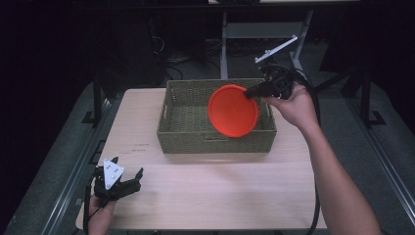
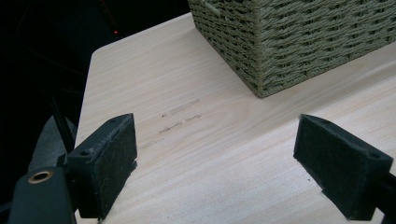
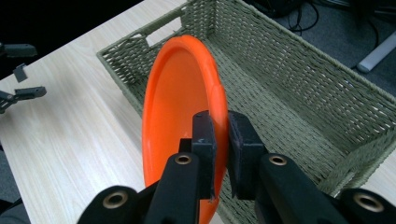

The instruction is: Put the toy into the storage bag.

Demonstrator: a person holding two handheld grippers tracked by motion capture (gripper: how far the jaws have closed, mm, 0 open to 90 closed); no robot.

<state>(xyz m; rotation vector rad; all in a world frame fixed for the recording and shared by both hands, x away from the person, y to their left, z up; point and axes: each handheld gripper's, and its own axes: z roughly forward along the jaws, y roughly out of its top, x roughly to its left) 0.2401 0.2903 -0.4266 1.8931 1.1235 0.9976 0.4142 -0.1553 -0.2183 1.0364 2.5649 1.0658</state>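
Light wooden table (image 1: pixel 205 196), grey floor (image 1: pixel 377 142), metal stand (image 1: pixel 230 39)

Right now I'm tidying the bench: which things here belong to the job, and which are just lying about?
In the job: orange plate, right gripper clamped on its rim, woven basket.
Lying about: left gripper, open over the table; cables on the floor.

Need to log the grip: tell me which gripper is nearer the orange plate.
Right. The right gripper is clamped on the orange plate rim over the basket; the left gripper sits apart, at the table's near left corner.
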